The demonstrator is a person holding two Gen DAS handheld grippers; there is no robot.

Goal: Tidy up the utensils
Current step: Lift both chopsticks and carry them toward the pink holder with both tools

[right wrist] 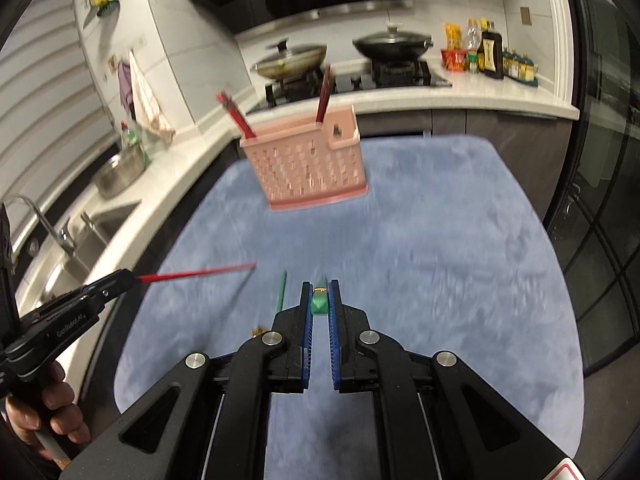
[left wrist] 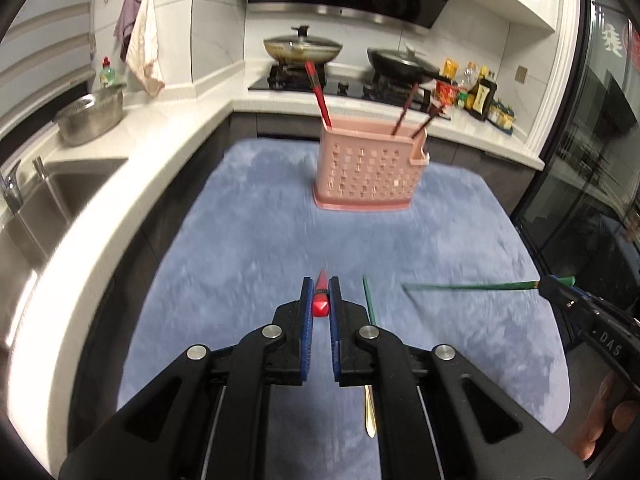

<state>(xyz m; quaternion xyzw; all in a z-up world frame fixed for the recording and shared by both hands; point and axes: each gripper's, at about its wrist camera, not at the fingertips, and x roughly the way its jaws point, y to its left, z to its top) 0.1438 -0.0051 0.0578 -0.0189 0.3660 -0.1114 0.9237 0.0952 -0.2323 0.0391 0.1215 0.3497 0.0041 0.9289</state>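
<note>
A pink perforated utensil holder stands at the far side of the blue mat, with several red chopsticks sticking out. It also shows in the right wrist view. My left gripper is shut on a red chopstick and holds it above the mat; the stick shows in the right wrist view. My right gripper is shut on a green chopstick, seen from the left. Another green chopstick and a gold utensil handle lie on the mat.
A white counter with a sink and a steel bowl runs along the left. A stove with two lidded pans and several bottles stand behind the mat. A dark glass door is on the right.
</note>
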